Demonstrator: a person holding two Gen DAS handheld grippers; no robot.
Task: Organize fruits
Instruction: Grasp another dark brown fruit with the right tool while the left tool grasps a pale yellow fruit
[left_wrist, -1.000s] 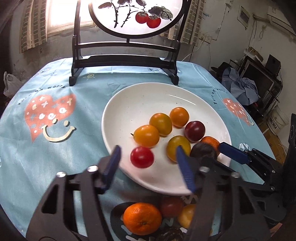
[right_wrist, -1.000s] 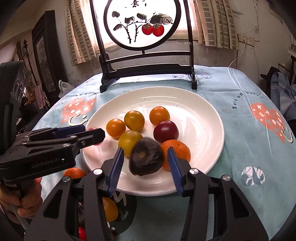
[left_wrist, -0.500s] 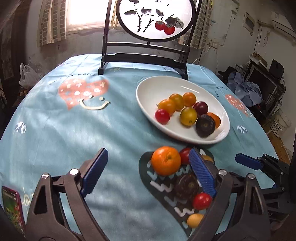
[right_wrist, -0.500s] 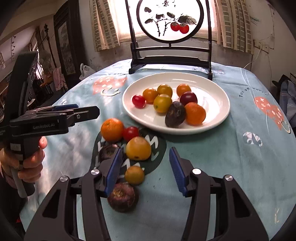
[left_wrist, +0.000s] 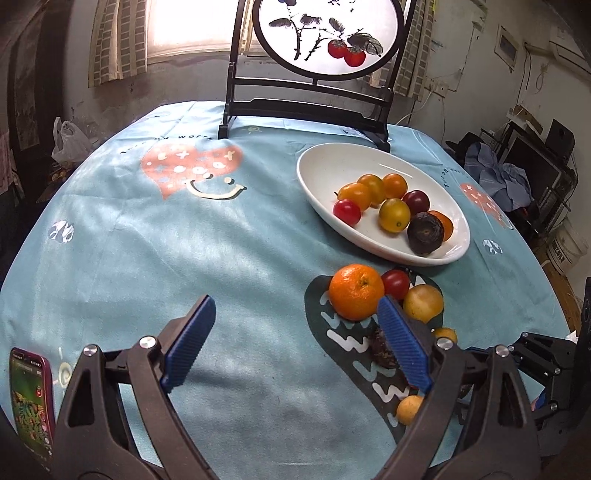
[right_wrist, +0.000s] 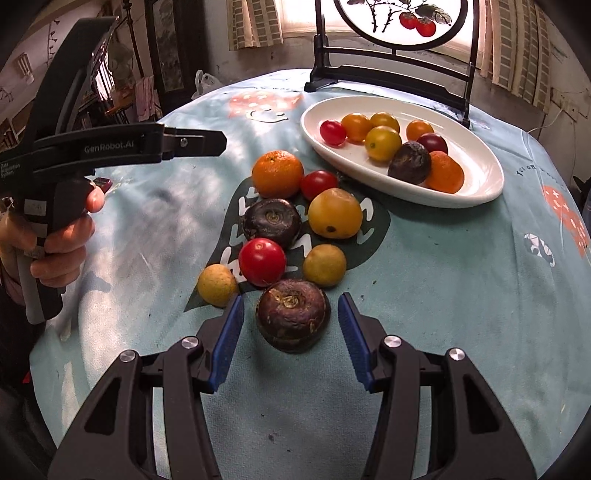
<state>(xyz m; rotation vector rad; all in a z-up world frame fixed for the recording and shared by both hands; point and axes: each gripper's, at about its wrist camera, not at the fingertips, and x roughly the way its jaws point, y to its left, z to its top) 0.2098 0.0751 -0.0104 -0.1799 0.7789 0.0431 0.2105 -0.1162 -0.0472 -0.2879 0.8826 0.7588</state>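
A dark purple fruit (right_wrist: 293, 320) sits on the table (right_wrist: 461, 295) between the wide-open fingers of the right claw (right_wrist: 291, 339), untouched by either; just ahead lie 7 loose fruits, and farther ahead to the right the white plate (right_wrist: 476, 162) holds 8; the left claw (left_wrist: 295, 341), gaping and empty, hovers left of the pile

Wrist views (low, perhaps close), shared plate (left_wrist: 384, 251)
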